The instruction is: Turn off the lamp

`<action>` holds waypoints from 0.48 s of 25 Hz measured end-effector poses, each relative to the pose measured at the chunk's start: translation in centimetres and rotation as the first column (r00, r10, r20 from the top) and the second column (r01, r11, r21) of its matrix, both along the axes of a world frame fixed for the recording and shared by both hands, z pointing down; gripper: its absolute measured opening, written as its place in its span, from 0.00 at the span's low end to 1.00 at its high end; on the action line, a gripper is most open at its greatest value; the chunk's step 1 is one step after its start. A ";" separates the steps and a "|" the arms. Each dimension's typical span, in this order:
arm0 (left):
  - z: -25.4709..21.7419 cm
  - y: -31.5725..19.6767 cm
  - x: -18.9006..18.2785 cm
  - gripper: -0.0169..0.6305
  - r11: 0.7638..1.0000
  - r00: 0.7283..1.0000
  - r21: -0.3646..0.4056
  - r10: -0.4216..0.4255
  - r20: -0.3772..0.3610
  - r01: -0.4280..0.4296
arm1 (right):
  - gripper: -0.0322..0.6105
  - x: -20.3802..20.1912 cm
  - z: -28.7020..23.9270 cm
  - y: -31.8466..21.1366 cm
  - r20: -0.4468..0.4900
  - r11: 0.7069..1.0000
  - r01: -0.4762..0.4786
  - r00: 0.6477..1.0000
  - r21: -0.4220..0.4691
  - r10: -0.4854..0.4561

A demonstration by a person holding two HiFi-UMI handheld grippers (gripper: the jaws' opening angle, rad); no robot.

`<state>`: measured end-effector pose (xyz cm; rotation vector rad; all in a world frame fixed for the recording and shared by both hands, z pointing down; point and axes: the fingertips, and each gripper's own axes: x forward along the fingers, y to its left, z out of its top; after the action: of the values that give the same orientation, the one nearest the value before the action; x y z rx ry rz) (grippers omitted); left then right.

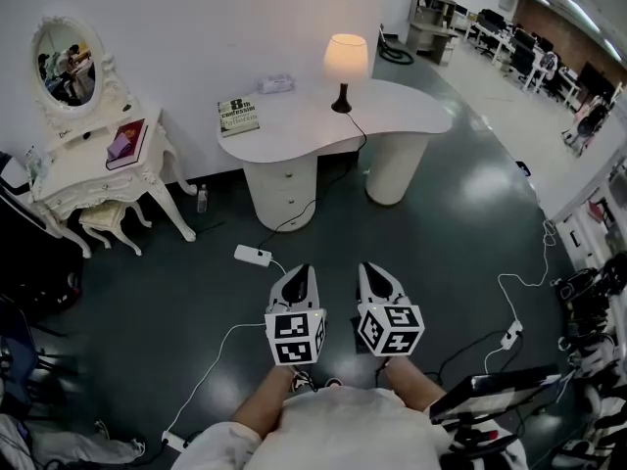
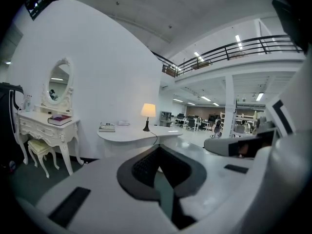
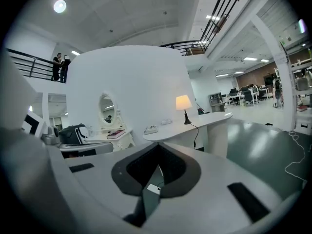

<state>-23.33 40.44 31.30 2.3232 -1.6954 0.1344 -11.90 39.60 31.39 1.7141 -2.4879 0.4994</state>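
Lamp, lit: switch-off not yet begun.
The lamp is glowing at the back of the white tabletop, well apart from the person. The left gripper and right gripper are pointing toward it, both clenched and empty, probably because closed tips suit pressing a switch.

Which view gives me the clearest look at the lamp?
The head view. There the lamp appears largest, lit, standing on the white desk, with its cord trailing off the desk's edge toward the floor. Both gripper views show it only small and far off, though visibly lit.
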 end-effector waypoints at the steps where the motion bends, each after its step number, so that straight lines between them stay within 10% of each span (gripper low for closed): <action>1: 0.0 0.0 -0.1 0.02 1.000 1.000 -0.001 -0.003 -0.001 0.003 | 0.05 0.0 0.1 0.0 0.000 1.000 0.002 1.000 -0.002 -0.002; 12: 1.2 -1.6 -1.6 0.02 1.000 1.000 -0.021 -0.008 -0.012 0.007 | 0.05 -0.3 0.6 -1.6 0.007 0.999 -0.039 0.999 -0.012 0.039</action>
<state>-24.89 38.87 32.49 2.2976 -1.6886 0.1355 -12.17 38.01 31.99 1.7630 -2.4560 0.5238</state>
